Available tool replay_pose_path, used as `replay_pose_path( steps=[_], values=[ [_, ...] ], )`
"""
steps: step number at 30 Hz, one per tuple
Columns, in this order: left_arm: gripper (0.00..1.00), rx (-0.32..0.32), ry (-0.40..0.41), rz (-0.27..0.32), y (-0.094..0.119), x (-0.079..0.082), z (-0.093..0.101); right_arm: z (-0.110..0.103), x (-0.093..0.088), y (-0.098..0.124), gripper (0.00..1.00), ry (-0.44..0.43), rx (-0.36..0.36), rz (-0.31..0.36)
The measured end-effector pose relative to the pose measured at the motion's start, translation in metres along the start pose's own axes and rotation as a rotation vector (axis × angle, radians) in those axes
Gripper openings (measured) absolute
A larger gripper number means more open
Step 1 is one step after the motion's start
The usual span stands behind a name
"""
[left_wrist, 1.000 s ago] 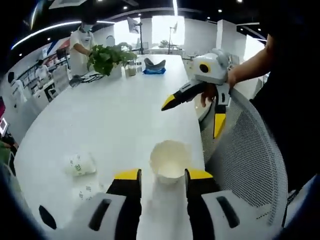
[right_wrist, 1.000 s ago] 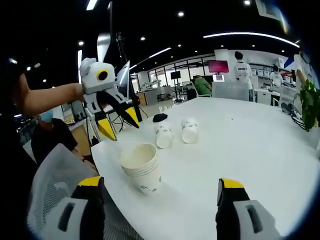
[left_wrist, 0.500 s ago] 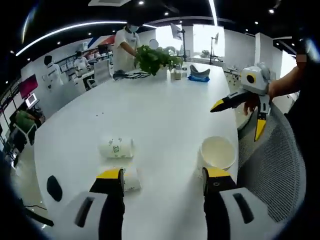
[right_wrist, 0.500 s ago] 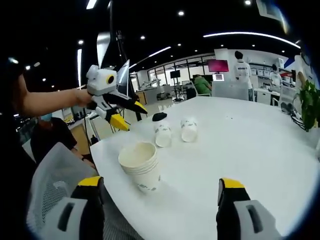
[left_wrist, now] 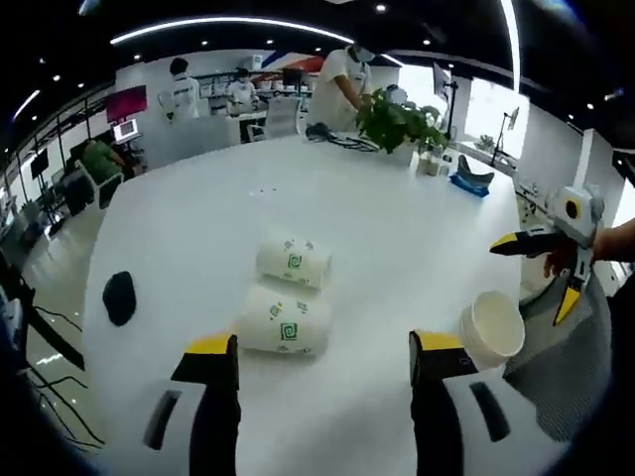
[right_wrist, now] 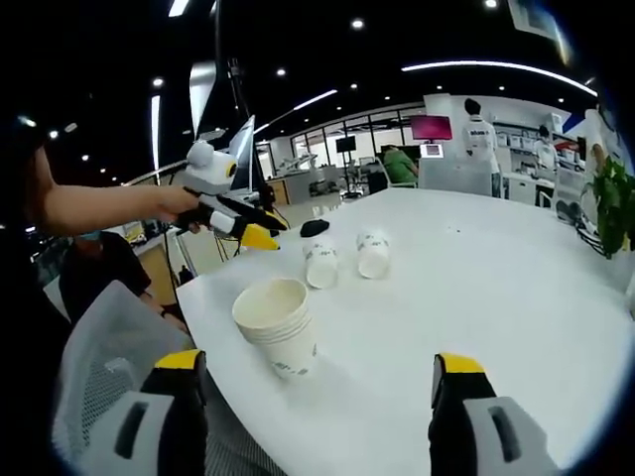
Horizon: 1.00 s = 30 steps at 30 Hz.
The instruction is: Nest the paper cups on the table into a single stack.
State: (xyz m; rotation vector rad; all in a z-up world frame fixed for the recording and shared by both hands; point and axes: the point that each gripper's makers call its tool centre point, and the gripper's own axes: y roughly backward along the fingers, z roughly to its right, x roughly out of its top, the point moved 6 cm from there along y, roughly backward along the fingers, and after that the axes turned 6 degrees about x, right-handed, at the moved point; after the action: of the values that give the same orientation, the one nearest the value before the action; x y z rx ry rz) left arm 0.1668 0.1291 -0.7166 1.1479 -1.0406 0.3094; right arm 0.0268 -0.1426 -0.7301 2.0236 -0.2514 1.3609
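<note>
Overall, the white table [left_wrist: 198,208] carried an upright stack of nested cups [right_wrist: 276,329] near its edge and two loose cups [left_wrist: 286,325] lying on their sides. Left gripper [left_wrist: 324,359] stood wide, empty, before them; right gripper [right_wrist: 322,378] likewise wide, empty.

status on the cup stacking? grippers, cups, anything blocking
Left gripper open, empty, aimed at two cups lying on their sides. Right gripper open, empty. Upright cup stack near table edge. Nothing blocking; small black object off to the side.
</note>
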Motion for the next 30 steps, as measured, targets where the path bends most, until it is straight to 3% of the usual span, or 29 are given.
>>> replay_pose_path(
  steps=[8,30],
  values=[
    [0.67,0.032,0.089,0.013,-0.008,0.002,-0.005,0.0,-0.002,0.0,0.95,0.0,0.0,-0.009],
    [0.68,0.004,-0.054,-0.036,-0.053,-0.011,-0.013,0.002,-0.006,-0.001,0.94,-0.01,-0.004,-0.028]
  ],
)
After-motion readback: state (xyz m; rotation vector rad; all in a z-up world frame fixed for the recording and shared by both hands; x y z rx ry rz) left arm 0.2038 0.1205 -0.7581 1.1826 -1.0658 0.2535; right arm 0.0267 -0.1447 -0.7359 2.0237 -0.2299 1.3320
